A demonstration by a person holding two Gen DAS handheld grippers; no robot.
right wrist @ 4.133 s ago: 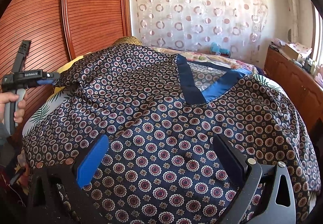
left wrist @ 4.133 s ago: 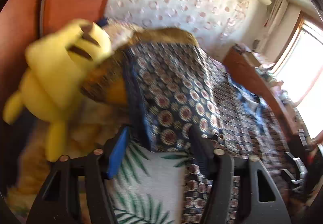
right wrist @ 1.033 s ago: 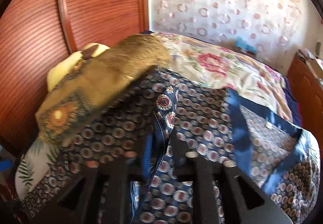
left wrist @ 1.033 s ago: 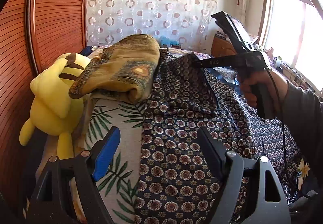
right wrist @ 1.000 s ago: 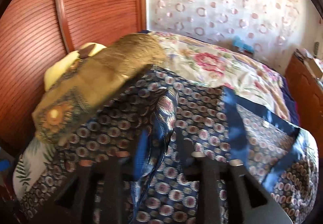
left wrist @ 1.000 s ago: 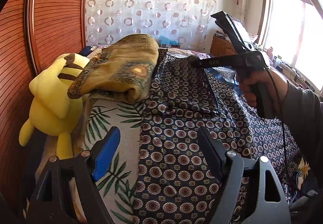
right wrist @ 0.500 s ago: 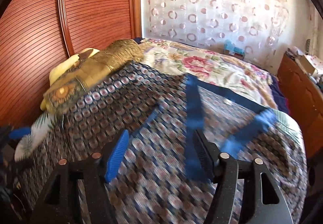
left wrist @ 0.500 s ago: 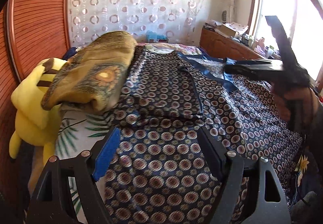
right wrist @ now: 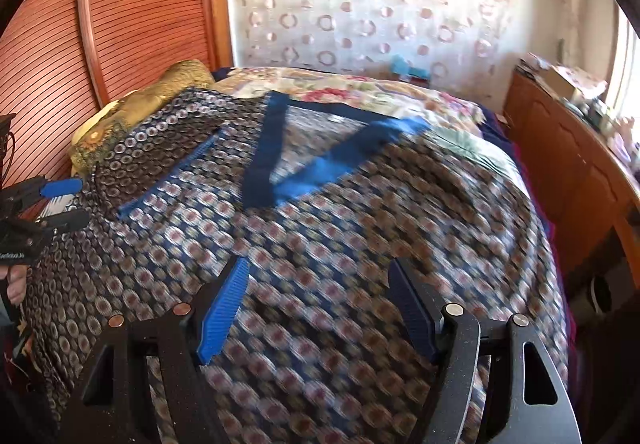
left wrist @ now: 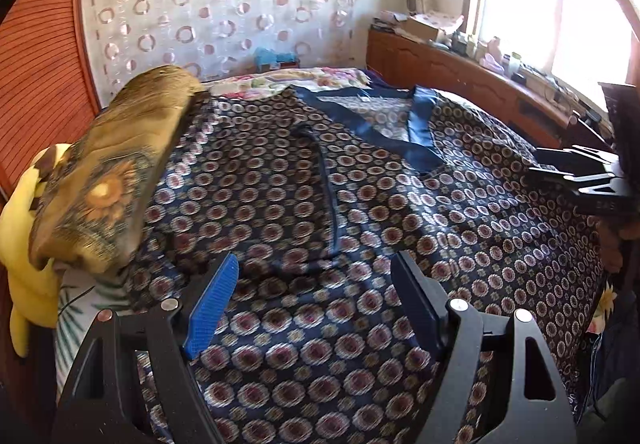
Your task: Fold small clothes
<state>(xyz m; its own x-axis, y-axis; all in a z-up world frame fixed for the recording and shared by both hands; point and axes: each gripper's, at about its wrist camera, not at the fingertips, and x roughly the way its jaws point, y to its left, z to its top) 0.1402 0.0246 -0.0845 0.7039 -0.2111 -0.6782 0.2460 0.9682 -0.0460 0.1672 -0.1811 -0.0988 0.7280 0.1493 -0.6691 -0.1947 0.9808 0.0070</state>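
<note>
Lying spread across the bed [right wrist: 452, 108], the dark-blue silky garment printed with small round medallions and edged with a plain blue V-neck band [left wrist: 304, 196] covers most of the flowered bedspread, its neckline toward the far end near the circle-patterned curtain [left wrist: 224, 4]. One sleeve is folded inward over the body of the garment, its blue-trimmed edge running down the cloth on the side by the golden-brown patterned cushion [left wrist: 108, 172]. That cushion lies along the garment's edge and overlaps it, with a yellow plush toy [left wrist: 20, 240] just beyond it against the reddish slatted wooden door [right wrist: 120, 12].

The left gripper [left wrist: 316, 300] hovers over the near part of the garment with its jaws wide apart and nothing between them. The right gripper [right wrist: 320, 300] is likewise above the near hem; its jaws have just been opening and now stand wide, with only the flat cloth below them, not pinched. Each gripper shows at the edge of the other's view, held in a hand [right wrist: 16, 284]. A wooden sideboard [left wrist: 460, 72] stands beside the bed under the bright window.
</note>
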